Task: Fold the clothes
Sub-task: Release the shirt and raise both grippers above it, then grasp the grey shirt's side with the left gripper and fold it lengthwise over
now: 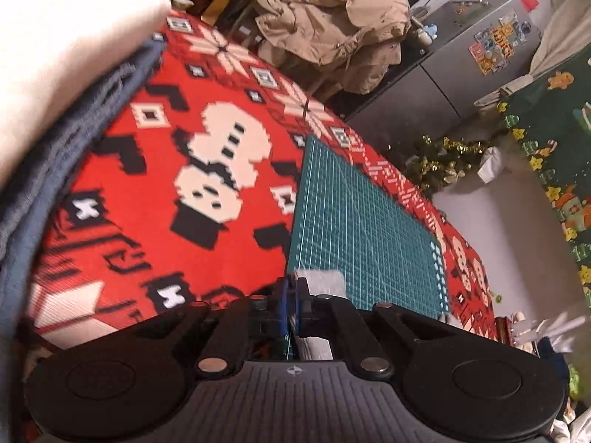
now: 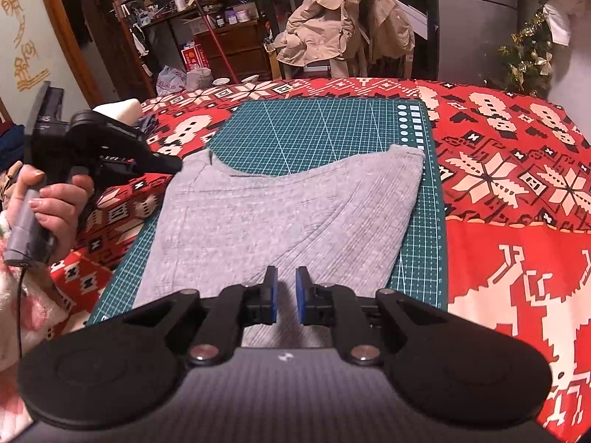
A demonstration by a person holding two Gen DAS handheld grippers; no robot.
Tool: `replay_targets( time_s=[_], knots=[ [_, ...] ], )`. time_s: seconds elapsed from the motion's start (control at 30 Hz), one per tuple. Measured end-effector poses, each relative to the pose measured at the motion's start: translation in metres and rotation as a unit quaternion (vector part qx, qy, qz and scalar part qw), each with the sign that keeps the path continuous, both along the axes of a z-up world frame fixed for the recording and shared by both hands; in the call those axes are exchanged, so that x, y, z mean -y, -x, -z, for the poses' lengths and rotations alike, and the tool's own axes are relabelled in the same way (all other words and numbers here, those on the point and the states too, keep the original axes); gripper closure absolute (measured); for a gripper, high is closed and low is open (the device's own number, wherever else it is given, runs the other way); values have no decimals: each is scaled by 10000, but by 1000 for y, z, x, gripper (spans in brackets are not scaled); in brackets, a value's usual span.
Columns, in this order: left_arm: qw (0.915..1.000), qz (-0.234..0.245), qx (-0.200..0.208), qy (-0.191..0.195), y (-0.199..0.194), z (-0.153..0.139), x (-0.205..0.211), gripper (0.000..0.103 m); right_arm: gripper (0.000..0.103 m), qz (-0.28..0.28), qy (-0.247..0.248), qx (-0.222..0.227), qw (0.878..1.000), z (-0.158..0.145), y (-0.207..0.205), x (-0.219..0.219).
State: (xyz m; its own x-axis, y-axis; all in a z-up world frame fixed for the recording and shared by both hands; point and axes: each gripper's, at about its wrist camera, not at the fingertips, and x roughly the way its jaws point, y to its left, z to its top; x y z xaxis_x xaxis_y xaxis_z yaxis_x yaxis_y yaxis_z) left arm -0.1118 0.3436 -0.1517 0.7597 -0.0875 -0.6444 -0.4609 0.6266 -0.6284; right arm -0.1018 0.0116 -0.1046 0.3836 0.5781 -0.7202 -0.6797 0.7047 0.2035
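Observation:
A grey garment (image 2: 280,203) lies folded on a green cutting mat (image 2: 332,122). My left gripper (image 2: 179,165), held by a person's hand (image 2: 55,199), is at the garment's far left corner. In the left wrist view its jaws (image 1: 291,288) are shut, with a bit of the grey garment (image 1: 323,281) at the tips, so it seems pinched. My right gripper (image 2: 286,288) hovers over the garment's near edge. Its pads stand a narrow gap apart with nothing between them.
A stack of folded clothes, cream (image 1: 66,37) over blue (image 1: 66,155), sits left of the mat on the red patterned cloth (image 1: 147,155). Behind the table are a chair with a beige jacket (image 2: 347,26), cluttered shelves (image 2: 221,11) and a small tinsel tree (image 2: 528,55).

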Motion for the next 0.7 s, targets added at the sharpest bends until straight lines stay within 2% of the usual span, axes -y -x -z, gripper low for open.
replay_targets(
  time_s=[0.07, 0.17, 0.2, 0.27, 0.33, 0.43, 0.53, 0.63, 0.7],
  knots=[
    [9998, 149, 87, 119, 5, -3, 3, 101, 86, 1, -35, -4, 10000, 0, -1, -1],
    [9991, 414, -7, 125, 5, -3, 16, 101, 85, -16, -78, -20, 10000, 0, -2, -3],
    [9988, 481, -123, 2, 3, -2, 21, 101, 85, -17, -82, -23, 10000, 0, -2, -4],
    [9979, 479, -321, -280, 1, 2, 26, 93, 85, -18, -88, -29, 10000, 1, -2, -5],
    [9983, 415, -314, -268, 2, 3, 24, 94, 85, -5, -98, -24, 9999, 0, -3, -4],
    [9976, 106, -352, -582, 5, -4, 20, 99, 85, 36, -124, 7, 9999, -3, -3, -1],
    [9986, 122, -199, -483, 12, -12, 18, 99, 85, 91, -155, 10, 9998, -4, -2, 3],
    [9984, 298, -222, -434, 19, -17, 26, 98, 85, 147, -189, -27, 9997, -4, -3, 8],
    [9988, 406, -221, -171, 26, -15, 32, 98, 85, 181, -220, -57, 9996, -4, -3, 10]
  ],
)
